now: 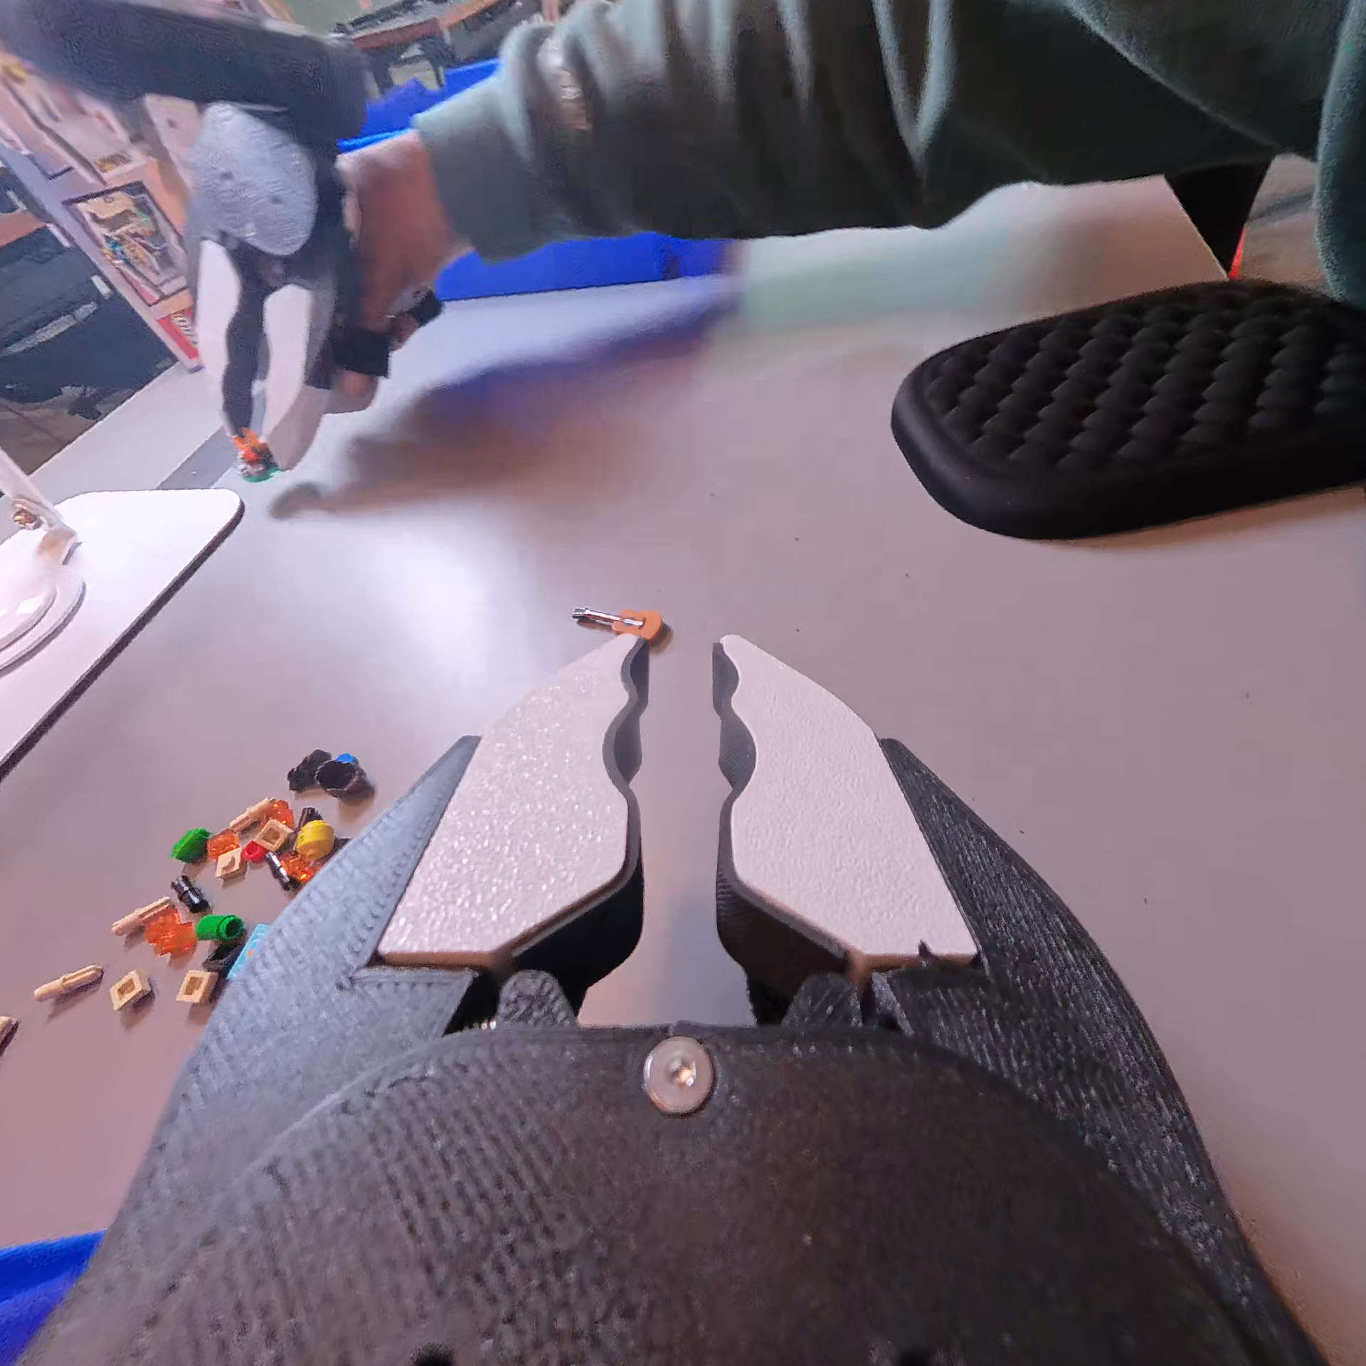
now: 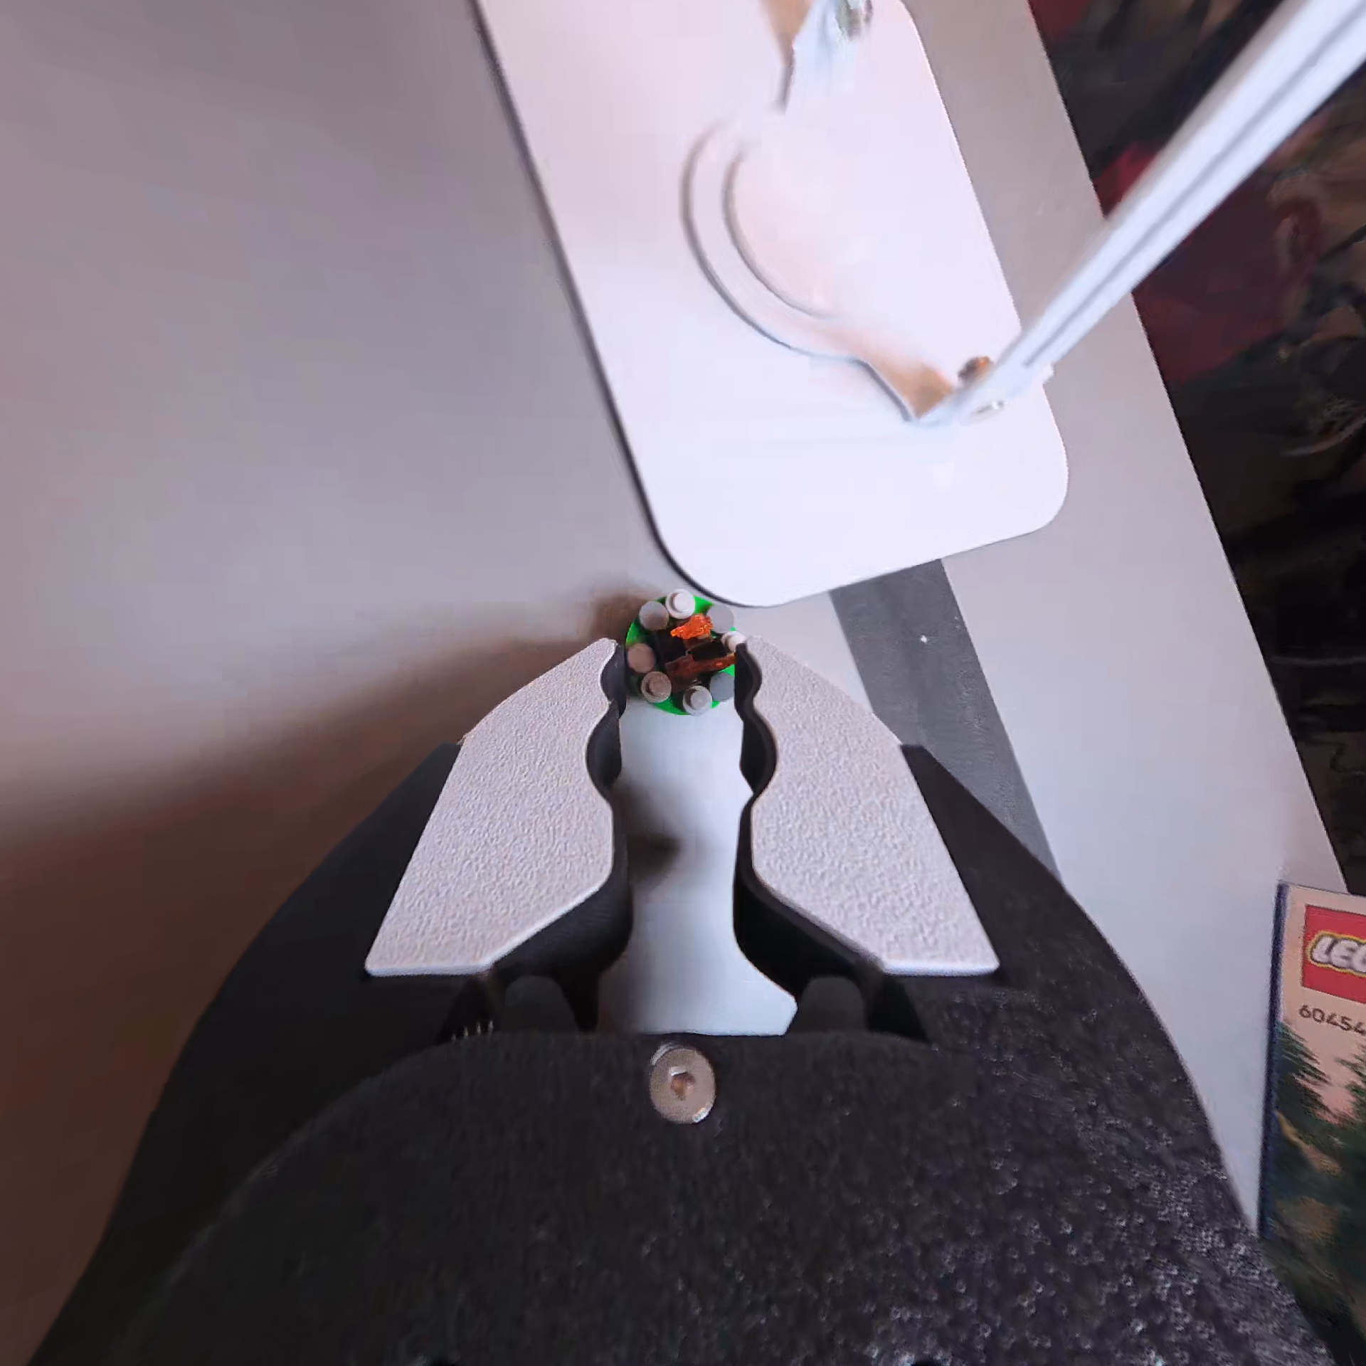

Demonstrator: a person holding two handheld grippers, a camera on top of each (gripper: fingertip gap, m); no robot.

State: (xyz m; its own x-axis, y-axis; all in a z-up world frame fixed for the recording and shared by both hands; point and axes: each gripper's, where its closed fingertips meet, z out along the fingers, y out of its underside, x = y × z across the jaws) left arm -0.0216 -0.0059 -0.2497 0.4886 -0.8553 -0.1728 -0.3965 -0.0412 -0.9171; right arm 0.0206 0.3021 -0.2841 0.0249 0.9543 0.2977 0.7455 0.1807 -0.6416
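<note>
My right gripper [image 2: 680, 654] is shut on a small round green model [image 2: 684, 698] that has grey studs around an orange and brown centre. Both pads touch its sides, just above the grey table [image 2: 296, 369]. The left wrist view shows that gripper [image 1: 259, 443] far left with the model [image 1: 255, 454] at its tips, held by a person's hand with a green sleeve [image 1: 813, 111]. My left gripper [image 1: 680, 643] is open and empty, low over the table. A tiny orange guitar piece [image 1: 636, 622] lies on the table just past its left fingertip [image 1: 621, 654].
A heap of small loose bricks [image 1: 244, 850] lies left of my left gripper. A white lamp base [image 1: 111, 562] stands at the left, and in the right wrist view [image 2: 798, 296] it is just beyond the model. There is a black cushioned pad [image 1: 1138, 414], blue bins [image 1: 576, 259] and a printed booklet [image 2: 1323, 1072]. Spacing between my two grippers at the tips: around 30 cm. My left gripper is the nearer one to the tiny orange guitar piece [image 1: 636, 622]: about 8 cm, against 25 cm.
</note>
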